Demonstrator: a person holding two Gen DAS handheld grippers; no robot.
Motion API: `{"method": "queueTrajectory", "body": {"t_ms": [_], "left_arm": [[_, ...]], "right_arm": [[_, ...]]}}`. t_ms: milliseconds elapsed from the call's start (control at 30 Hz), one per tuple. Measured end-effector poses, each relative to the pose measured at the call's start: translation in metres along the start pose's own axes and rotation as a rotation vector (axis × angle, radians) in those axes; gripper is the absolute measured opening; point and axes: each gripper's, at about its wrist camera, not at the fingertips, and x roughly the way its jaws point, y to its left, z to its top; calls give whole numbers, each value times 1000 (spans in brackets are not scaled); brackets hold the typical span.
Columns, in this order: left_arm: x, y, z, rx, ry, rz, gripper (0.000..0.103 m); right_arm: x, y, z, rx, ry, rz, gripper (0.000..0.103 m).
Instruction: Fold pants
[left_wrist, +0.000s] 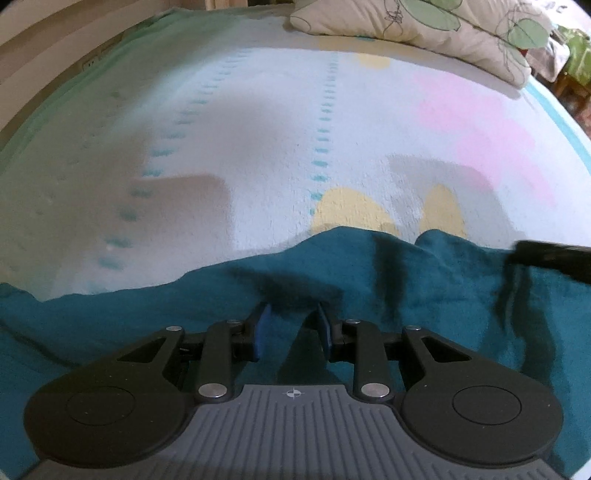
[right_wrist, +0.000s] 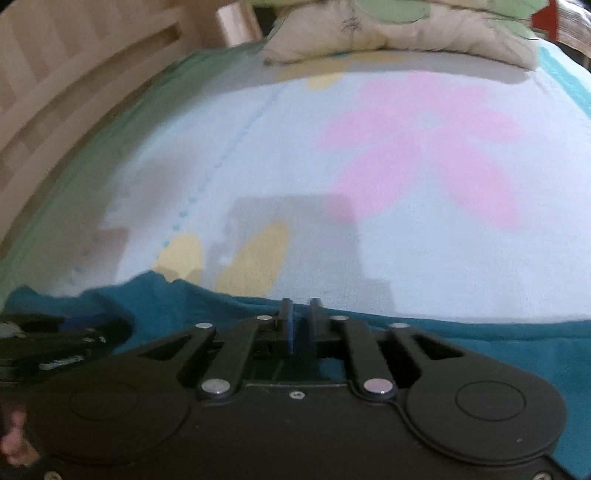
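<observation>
Teal pants (left_wrist: 406, 288) lie on a bed, across the bottom of both views (right_wrist: 480, 339). My left gripper (left_wrist: 291, 314) is open, its blue pads apart over the cloth, with a ridge of cloth between them. My right gripper (right_wrist: 300, 306) has its fingers nearly together at the far edge of the pants, with cloth pinched between them. The right gripper shows as a dark blurred shape at the right edge of the left wrist view (left_wrist: 554, 258). The left gripper shows at the left edge of the right wrist view (right_wrist: 55, 339).
The bed sheet (left_wrist: 277, 140) is white with pink and yellow patches and teal dashed lines. A leaf-print pillow (left_wrist: 443, 33) lies at the far end. A wooden bed frame (right_wrist: 55, 81) runs along the left side.
</observation>
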Motion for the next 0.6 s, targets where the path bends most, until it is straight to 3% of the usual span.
{"method": "queueTrajectory", "body": {"t_ms": [100, 233, 467, 600], "left_arm": [[-10, -2, 2, -25, 7, 8, 28], [-30, -12, -4, -42, -1, -33, 28], [-39, -84, -14, 75, 2, -153, 28], [-37, -132, -19, 157, 8, -217, 28]], "right_arm": [[-28, -23, -2, 41, -7, 7, 42], [-77, -76, -14, 87, -6, -65, 43], [-149, -180, -42, 213, -2, -260, 44], [-179, -228, -56, 301, -3, -332, 56]]}}
